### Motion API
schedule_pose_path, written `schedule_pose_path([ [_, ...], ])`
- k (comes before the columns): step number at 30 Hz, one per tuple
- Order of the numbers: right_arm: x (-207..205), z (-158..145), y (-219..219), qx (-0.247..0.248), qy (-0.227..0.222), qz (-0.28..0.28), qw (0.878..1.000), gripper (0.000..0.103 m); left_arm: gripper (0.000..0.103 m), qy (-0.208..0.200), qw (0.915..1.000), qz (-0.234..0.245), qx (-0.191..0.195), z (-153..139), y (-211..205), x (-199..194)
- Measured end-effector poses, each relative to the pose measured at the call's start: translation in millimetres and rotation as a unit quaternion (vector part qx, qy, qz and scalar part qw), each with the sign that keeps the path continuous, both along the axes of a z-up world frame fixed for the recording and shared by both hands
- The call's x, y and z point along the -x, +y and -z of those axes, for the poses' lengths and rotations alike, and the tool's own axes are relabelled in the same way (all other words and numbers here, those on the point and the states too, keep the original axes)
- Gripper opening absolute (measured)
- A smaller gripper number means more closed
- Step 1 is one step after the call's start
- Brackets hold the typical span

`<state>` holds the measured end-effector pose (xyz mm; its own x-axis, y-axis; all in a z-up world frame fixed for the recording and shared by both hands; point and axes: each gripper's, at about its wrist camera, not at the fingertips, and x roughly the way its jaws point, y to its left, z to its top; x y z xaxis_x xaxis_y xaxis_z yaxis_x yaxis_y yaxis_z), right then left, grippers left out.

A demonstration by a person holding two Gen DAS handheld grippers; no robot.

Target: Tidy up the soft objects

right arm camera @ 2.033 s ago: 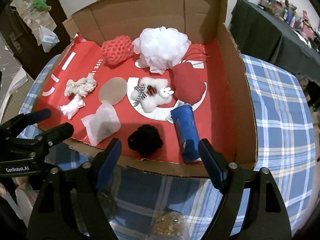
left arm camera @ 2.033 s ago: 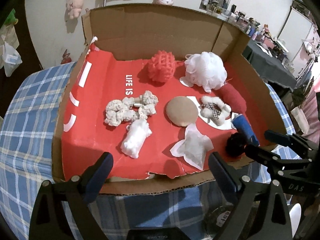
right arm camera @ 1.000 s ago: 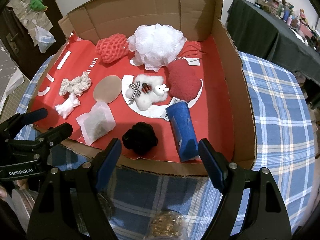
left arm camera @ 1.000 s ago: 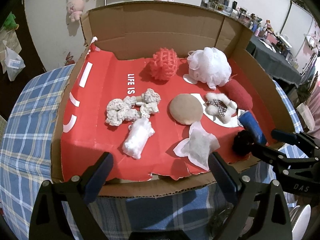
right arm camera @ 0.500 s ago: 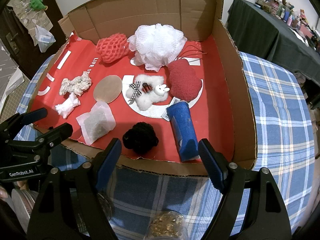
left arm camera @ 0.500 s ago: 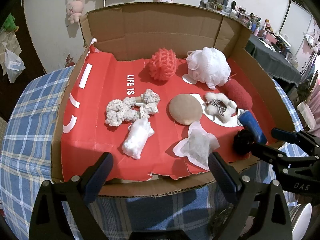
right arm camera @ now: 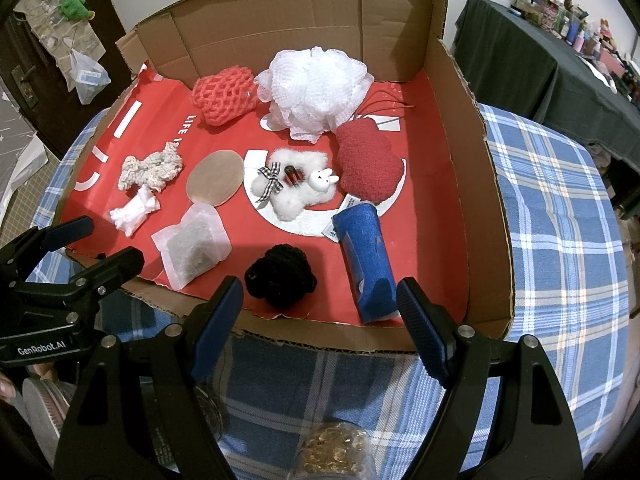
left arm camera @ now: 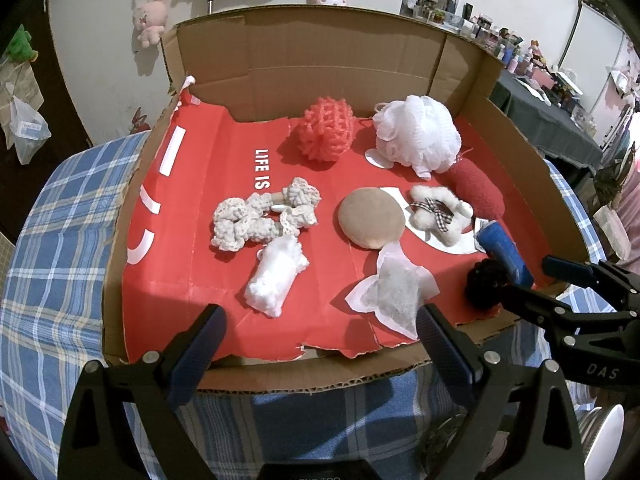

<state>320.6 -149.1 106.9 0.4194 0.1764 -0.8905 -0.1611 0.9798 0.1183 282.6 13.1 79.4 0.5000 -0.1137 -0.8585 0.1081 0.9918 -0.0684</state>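
A shallow cardboard box (left arm camera: 328, 72) (right arm camera: 484, 184) with a red floor holds several soft items. Among them are a coral mesh puff (left arm camera: 329, 133) (right arm camera: 223, 94), a white bath pouf (left arm camera: 418, 138) (right arm camera: 316, 88), a cream scrunchie (left arm camera: 260, 216), a white wad (left arm camera: 276, 276), a tan round pad (left arm camera: 371, 218) (right arm camera: 216, 178), a mesh sachet (left arm camera: 394, 290) (right arm camera: 192, 245), a fluffy white clip toy (right arm camera: 296, 188), a red plush (right arm camera: 368, 162), a blue roll (right arm camera: 366, 264) and a black pom (right arm camera: 280, 276). My left gripper (left arm camera: 320, 328) and right gripper (right arm camera: 320, 300) hover open before the box's near edge, holding nothing.
The box rests on a blue plaid tablecloth (right arm camera: 560, 240) (left arm camera: 48, 240). A jar of golden bits (right arm camera: 334, 456) and a glass jar (right arm camera: 212, 412) stand below my right gripper. Plush toys hang on the far wall (left arm camera: 150, 18). A dark-clothed table (right arm camera: 540, 64) stands at right.
The view drifted a little two seconds ago; over the last second nothing has visibly moved, and both grippers stay open at the box's near edge.
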Motion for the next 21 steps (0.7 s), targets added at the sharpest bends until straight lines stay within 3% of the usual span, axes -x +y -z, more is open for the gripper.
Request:
schedule_pose_path([
  [21, 0.8, -0.1, 0.5, 0.003, -0.002, 0.0, 1.0, 0.079, 0.098, -0.001, 1.0, 0.003, -0.003, 0.2, -0.4, -0.3],
])
